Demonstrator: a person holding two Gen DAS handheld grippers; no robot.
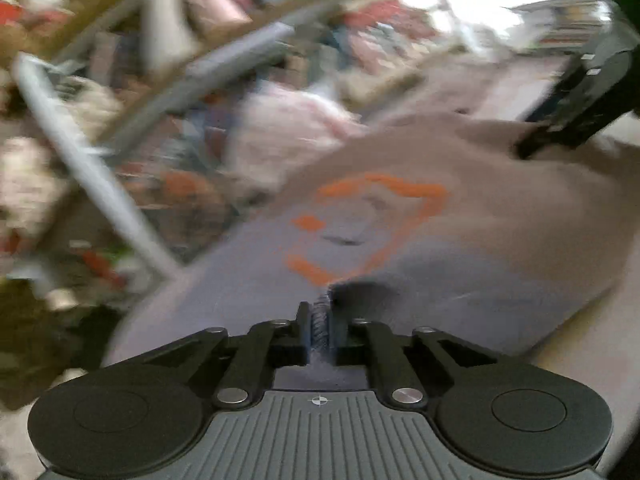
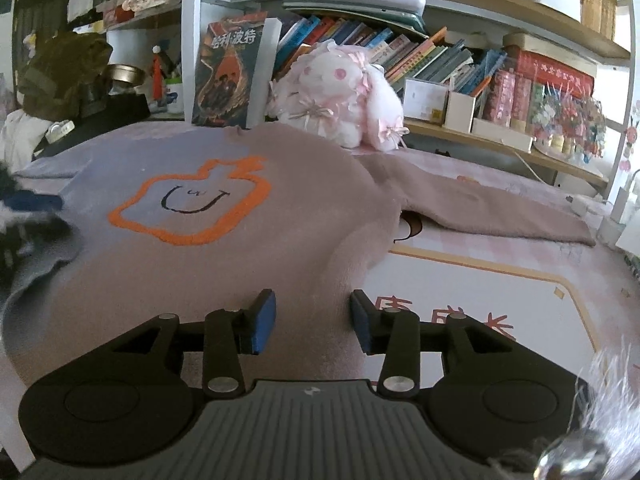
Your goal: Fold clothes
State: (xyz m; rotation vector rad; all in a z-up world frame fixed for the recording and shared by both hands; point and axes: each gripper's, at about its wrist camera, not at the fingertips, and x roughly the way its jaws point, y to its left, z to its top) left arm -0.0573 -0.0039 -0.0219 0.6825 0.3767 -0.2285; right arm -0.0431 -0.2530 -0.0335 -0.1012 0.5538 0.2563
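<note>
A mauve-grey sweater (image 2: 224, 264) with an orange outlined figure (image 2: 192, 208) lies spread on the table, one sleeve (image 2: 492, 208) stretched to the right. My right gripper (image 2: 313, 322) is open just above the sweater's lower right hem, holding nothing. In the blurred left wrist view my left gripper (image 1: 319, 328) is shut on a pinch of the sweater's edge (image 1: 360, 240), and the right gripper (image 1: 560, 120) shows at the upper right over the fabric. The left gripper (image 2: 16, 224) appears blurred at the left edge of the right wrist view.
A pink plush toy (image 2: 340, 96) and an upright book (image 2: 228, 76) stand behind the sweater against bookshelves (image 2: 440, 60). A pink printed mat (image 2: 500, 300) covers the table to the right. A dark bag (image 2: 64, 76) sits at the back left.
</note>
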